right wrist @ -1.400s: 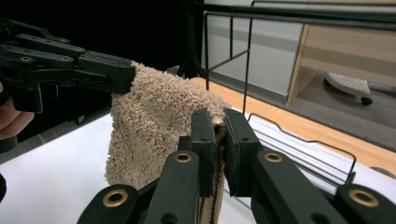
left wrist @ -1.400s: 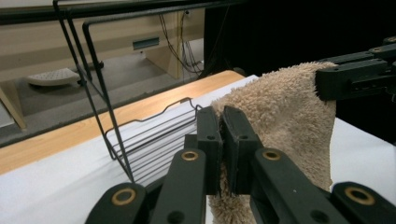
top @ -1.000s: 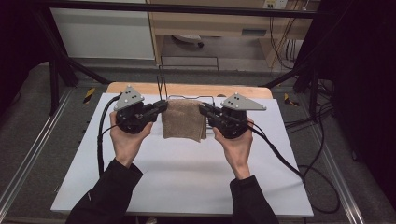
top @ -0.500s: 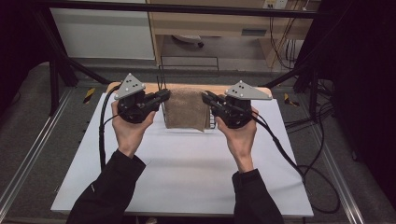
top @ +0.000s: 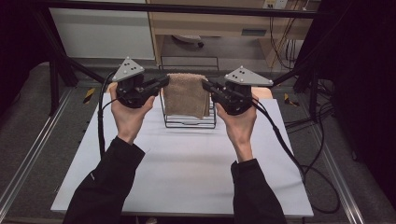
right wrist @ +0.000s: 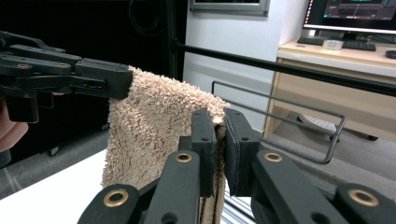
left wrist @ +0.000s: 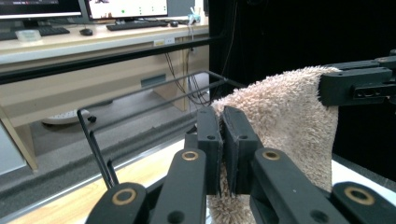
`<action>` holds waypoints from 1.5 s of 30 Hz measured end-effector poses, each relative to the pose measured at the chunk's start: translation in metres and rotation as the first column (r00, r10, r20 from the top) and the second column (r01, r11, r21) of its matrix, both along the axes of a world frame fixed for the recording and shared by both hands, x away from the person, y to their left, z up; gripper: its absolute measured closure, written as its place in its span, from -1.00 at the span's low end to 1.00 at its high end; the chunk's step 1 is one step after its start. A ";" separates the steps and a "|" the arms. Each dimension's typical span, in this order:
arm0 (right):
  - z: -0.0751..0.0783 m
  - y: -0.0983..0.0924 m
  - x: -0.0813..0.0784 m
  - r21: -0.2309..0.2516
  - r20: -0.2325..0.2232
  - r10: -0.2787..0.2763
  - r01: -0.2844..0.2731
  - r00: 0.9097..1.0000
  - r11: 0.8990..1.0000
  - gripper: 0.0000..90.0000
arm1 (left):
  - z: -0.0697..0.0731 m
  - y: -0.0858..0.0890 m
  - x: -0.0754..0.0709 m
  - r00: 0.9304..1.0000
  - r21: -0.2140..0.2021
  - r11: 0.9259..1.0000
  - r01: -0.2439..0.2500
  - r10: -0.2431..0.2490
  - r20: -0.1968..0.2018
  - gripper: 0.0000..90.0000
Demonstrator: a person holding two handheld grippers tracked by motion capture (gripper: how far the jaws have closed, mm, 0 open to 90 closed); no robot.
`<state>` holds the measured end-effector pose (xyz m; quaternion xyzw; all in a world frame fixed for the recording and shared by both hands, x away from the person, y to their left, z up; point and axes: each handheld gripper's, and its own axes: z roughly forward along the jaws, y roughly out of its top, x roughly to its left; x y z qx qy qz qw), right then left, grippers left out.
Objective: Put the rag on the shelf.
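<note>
The left gripper [top: 161, 83] is clenched on the top left corner of a folded beige towel [top: 187, 94]; in the left gripper view its two black jaws stand nearly together with the towel's [left wrist: 289, 121] edge pinched between them. The right gripper [top: 206, 86] is clenched on the opposite top corner, and the right gripper view shows a thin fold of the terry cloth [right wrist: 154, 121] squeezed between its pads. Each gripper view also shows the other gripper gripping the far corner of the cloth.

The towel hangs stretched between the two grippers, its top edge roughly level and its folded layers drooping straight down. It is held up off the white tabletop [top: 187, 177], in front of and partly over a black wire rack [top: 189, 122] that stands at the far middle of the tabletop. Whether the lower hem touches the rack's wires cannot be told.

The person's left hand [top: 128, 112] and right hand [top: 240, 123] hold the grippers from below, forearms in dark sleeves. A black cable [top: 289, 149] trails from the right gripper off the tabletop's right side. Beyond the tabletop stands a wooden desk [left wrist: 70, 79] with monitors and a keyboard.
</note>
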<state>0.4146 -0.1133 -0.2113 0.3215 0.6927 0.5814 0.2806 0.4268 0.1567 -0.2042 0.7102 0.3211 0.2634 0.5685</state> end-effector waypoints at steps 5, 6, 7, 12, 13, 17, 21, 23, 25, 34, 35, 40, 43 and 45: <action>0.005 -0.001 0.007 0.006 0.005 -0.013 0.013 1.000 1.000 0.86 | 0.006 -0.002 0.007 1.000 0.011 1.000 -0.012 0.012 0.010 0.90; 0.006 -0.001 0.008 0.008 0.004 -0.016 0.016 1.000 1.000 0.86 | 0.007 -0.003 0.009 1.000 0.007 1.000 -0.009 0.009 0.008 0.90; 0.007 -0.001 0.010 0.010 0.006 -0.017 0.017 1.000 1.000 0.86 | 0.008 -0.003 0.010 1.000 0.006 1.000 -0.014 0.013 0.011 0.90; 0.013 -0.003 0.017 0.011 0.014 -0.029 0.029 0.999 1.000 0.86 | 0.015 -0.006 0.018 1.000 0.005 1.000 -0.019 0.019 0.015 0.90; 0.015 -0.002 0.018 0.010 0.018 -0.031 0.031 0.999 0.999 0.86 | 0.016 -0.007 0.020 1.000 -0.004 1.000 -0.012 0.012 0.011 0.90; 0.022 -0.002 0.024 0.011 0.030 -0.037 0.036 0.999 0.999 0.86 | 0.022 -0.008 0.025 1.000 -0.010 1.000 -0.019 0.019 0.017 0.90; 0.028 -0.002 0.029 0.012 0.043 -0.045 0.045 0.998 0.999 0.86 | 0.027 -0.008 0.029 1.000 -0.014 1.000 -0.020 0.020 0.023 0.90; 0.030 -0.002 0.032 0.016 0.042 -0.049 0.048 0.998 0.999 0.86 | 0.029 -0.009 0.030 0.999 -0.012 1.000 -0.026 0.026 0.027 0.90; 0.031 -0.001 0.035 0.019 0.042 -0.052 0.052 0.998 0.998 0.86 | 0.031 -0.010 0.031 0.999 -0.001 0.999 -0.037 0.037 0.032 0.90; 0.037 0.000 0.042 0.029 0.041 -0.056 0.055 0.998 0.998 0.86 | 0.038 -0.009 0.040 0.998 -0.001 0.999 -0.042 0.042 0.039 0.90; 0.037 0.000 0.043 0.030 0.041 -0.054 0.053 0.998 0.998 0.86 | 0.039 -0.009 0.041 0.998 -0.006 0.999 -0.042 0.042 0.036 0.90; 0.040 0.002 0.050 0.025 0.048 -0.055 0.054 0.997 0.998 0.86 | 0.042 -0.006 0.046 0.998 -0.009 0.999 -0.044 0.044 0.034 0.90; 0.043 0.003 0.054 0.028 0.048 -0.058 0.057 0.997 0.998 0.86 | 0.046 -0.007 0.050 0.998 -0.001 0.999 -0.053 0.053 0.041 0.90; 0.044 0.003 0.057 0.028 0.051 -0.059 0.058 0.997 0.998 0.86 | 0.048 -0.007 0.053 0.998 0.002 0.998 -0.057 0.057 0.041 0.90</action>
